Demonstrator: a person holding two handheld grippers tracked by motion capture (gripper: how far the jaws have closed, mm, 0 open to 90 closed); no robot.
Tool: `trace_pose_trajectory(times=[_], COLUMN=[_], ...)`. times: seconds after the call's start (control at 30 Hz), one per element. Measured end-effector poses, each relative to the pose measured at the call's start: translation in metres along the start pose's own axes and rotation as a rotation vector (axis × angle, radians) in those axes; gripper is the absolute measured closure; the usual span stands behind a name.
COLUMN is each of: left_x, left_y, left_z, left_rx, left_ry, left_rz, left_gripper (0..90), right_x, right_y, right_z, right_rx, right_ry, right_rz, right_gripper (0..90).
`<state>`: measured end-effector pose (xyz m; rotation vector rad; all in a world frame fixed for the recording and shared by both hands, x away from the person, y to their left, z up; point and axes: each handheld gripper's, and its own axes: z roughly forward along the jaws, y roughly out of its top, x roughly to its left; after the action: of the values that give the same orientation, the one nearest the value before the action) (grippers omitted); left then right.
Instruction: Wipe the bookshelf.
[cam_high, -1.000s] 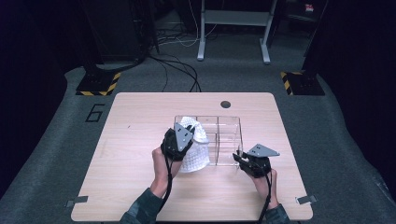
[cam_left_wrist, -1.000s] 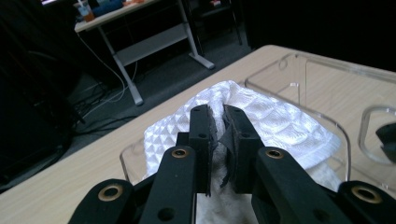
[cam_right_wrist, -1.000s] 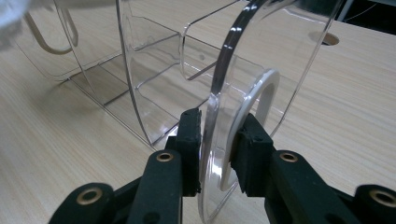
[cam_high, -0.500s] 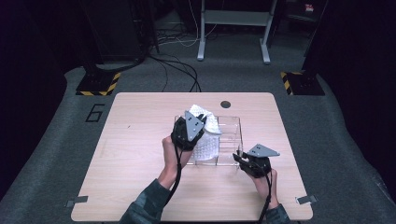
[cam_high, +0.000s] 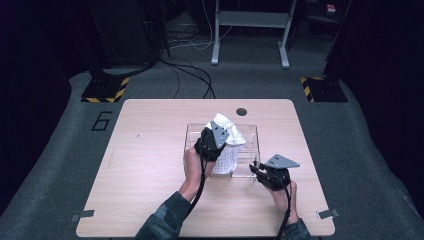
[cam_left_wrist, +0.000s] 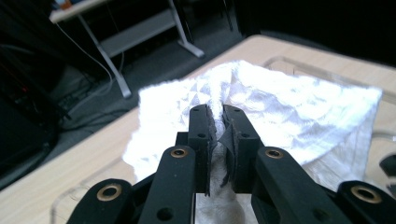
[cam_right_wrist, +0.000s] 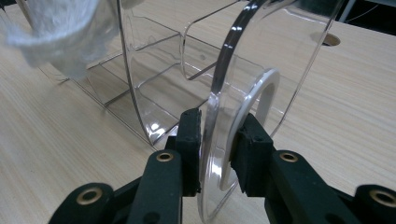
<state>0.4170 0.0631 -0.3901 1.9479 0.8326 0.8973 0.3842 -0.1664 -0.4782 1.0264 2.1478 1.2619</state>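
Note:
A clear plastic bin (cam_high: 250, 150) with inner dividers stands on the wooden table (cam_high: 145, 150). My left gripper (cam_high: 218, 136) is shut on a white textured cloth (cam_high: 227, 145), which hangs over the bin's left part. In the left gripper view the jaws (cam_left_wrist: 218, 126) pinch a fold of the cloth (cam_left_wrist: 280, 102) above the bin's rim (cam_left_wrist: 289, 63). My right gripper (cam_high: 257, 167) is shut on the bin's near right wall. The right gripper view has its pads (cam_right_wrist: 190, 135) on either side of the clear wall (cam_right_wrist: 219, 116), by a rounded handle cut-out; the cloth (cam_right_wrist: 60, 28) hangs at upper left.
A round cable hole (cam_high: 241, 111) sits in the table near its far edge. Beyond the table are desk legs (cam_high: 250, 30), floor cables (cam_high: 190, 70) and stands with yellow-black bases (cam_high: 105, 90). Bare tabletop lies left of the bin.
My left gripper has carried the cloth to the right and farther back, from the bin's left edge to over the bin. The right gripper has stayed on the wall.

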Motion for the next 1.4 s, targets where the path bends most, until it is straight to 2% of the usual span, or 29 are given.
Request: trace_pose_trajectory(times=[0.3,0.5,0.83,1.4], left_x=[-0.011,-0.017,-0.027,-0.041], left_y=[-0.011,-0.018,-0.032,-0.059], left_z=[0.008,0.011,0.013,0.024], left_rx=[0.048,0.055,0.073,0.122], left_ry=[-0.024,-0.027,-0.020,-0.059], left_rz=[0.008,0.007,0.042,0.044], left_gripper=[82.3,82.3,82.1,82.0], right_x=[0.000,0.000,0.000,0.001], right_y=[0.000,0.000,0.000,0.000], right_z=[0.000,0.000,0.000,0.000], right_rx=[0.005,0.005,0.006,0.002], right_ry=[0.000,0.001,-0.002,-0.006], right_rz=[-0.008,-0.010,-0.009,-0.003], right_gripper=[73.5,73.4,73.4,73.5])
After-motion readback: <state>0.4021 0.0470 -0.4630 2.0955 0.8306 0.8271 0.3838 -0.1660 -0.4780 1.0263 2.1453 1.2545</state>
